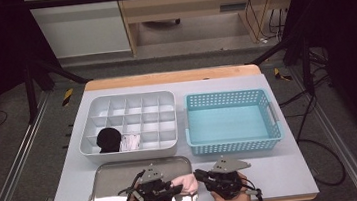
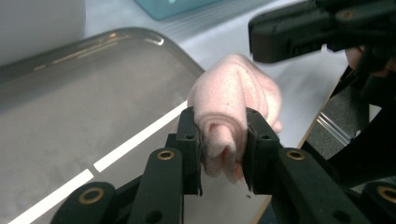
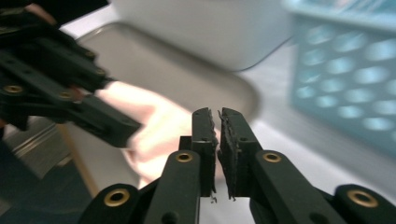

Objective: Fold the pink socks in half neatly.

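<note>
Pink cloth (image 2: 233, 98), rolled into a soft bundle, sits at the near right corner of the metal tray (image 1: 119, 179) on the surface, pinched between the jaws of the left gripper (image 2: 223, 144). It looks light, limp and squashy, so it should compress and may unroll if held loosely; the thick rolled middle seems the safest place to grip. The right gripper (image 3: 218, 140) hovers just right of it, jaws nearly together on nothing.

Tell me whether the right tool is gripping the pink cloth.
No. The right tool is shut on nothing, while the left tool clamps the pink cloth.
</note>
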Available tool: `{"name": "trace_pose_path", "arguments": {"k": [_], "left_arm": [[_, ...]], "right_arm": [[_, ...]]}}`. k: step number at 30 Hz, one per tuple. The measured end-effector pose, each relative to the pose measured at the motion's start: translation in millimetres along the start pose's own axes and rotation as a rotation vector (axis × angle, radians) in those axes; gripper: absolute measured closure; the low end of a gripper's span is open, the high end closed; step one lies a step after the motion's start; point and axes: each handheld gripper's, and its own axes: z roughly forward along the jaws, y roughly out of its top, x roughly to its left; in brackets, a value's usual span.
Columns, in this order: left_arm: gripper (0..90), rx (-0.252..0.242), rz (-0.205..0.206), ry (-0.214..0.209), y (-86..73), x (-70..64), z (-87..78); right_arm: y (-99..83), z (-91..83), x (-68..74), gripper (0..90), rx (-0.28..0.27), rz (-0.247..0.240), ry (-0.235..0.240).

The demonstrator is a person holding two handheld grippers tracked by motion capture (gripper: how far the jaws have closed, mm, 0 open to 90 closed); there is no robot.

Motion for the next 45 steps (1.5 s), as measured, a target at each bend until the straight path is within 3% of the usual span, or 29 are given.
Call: {"name": "trace_pose_path", "arguments": {"k": [5, 11, 15, 21, 26, 32, 45], "left_arm": [[70.3, -0.033, -0.002, 0.002, 9.0, 3.9, -17.3], [70.3, -0.066, 0.026, 0.052, 21.2, 8.6, -38.2], [70.2, -0.09, 0.032, 0.085, 30.1, 12.7, -49.5], [70.1, -0.129, 0.027, 0.123, 40.2, 20.8, -62.9], [69.9, -0.155, 0.005, 0.15, 46.6, 31.3, -74.7], [69.8, -0.199, -0.01, 0.184, 57.7, 41.3, -89.9], [69.8, -0.223, 0.002, 0.253, 78.1, 51.5, -105.0]], "right_arm": [[-0.3, -17.5, -17.9, 76.8, -0.023, 0.012, -0.087], [-2.7, -28.7, -33.4, 66.5, 0.008, 0.029, -0.179], [-5.8, -33.4, -37.7, 60.3, 0.027, 0.016, -0.226], [-15.5, -42.3, -45.7, 51.5, 0.01, 0.049, -0.278], [-21.8, -49.3, -51.8, 48.2, -0.006, 0.088, -0.295], [-24.3, -55.3, -54.9, 46.1, -0.019, 0.099, -0.313], [-26.3, -57.0, -57.2, 43.0, -0.014, 0.097, -0.333]]}}
